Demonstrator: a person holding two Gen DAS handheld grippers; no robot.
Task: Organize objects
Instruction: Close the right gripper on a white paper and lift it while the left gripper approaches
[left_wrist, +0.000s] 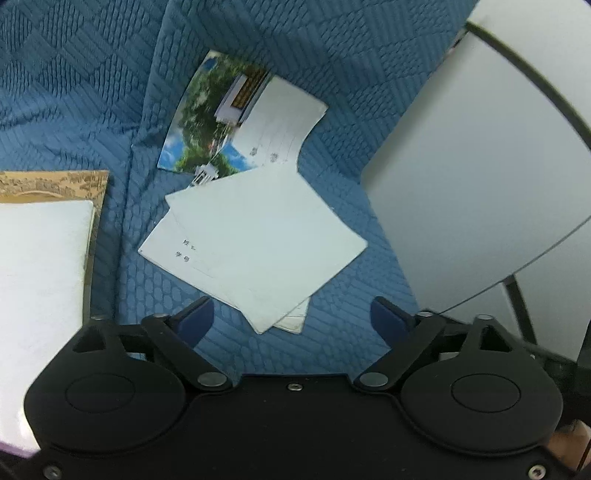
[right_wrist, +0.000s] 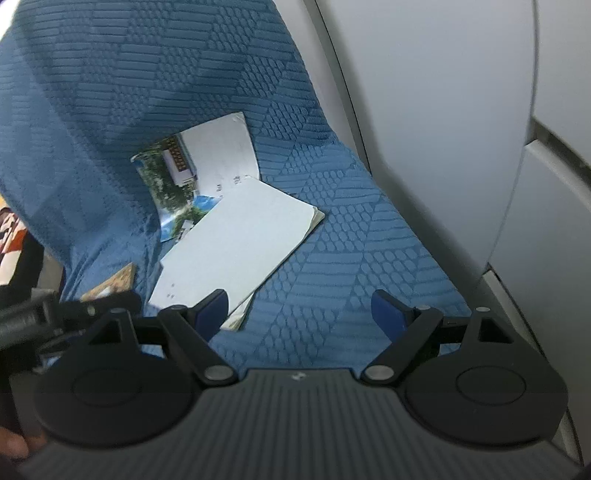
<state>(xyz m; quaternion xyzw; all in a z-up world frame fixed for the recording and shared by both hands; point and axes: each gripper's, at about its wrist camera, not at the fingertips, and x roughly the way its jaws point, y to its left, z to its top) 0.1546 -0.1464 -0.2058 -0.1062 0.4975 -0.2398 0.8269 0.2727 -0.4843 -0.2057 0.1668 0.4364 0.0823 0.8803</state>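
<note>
- Jaws of my left gripper (left_wrist: 291, 321) are spread, holding nothing; the near corner of the loose stack of white paper sheets (left_wrist: 258, 247) lies just ahead, between them.
- Jaws of my right gripper (right_wrist: 299, 314) are likewise spread and empty; there the stack (right_wrist: 236, 243) lies off toward their left side, so my left is better lined up.
- Long axis runs diagonally across the blue quilted sofa cover (left_wrist: 351, 306).
- Beyond, touching the stack's far edge, lies the curled glossy photo booklet (left_wrist: 236, 114).
</note>
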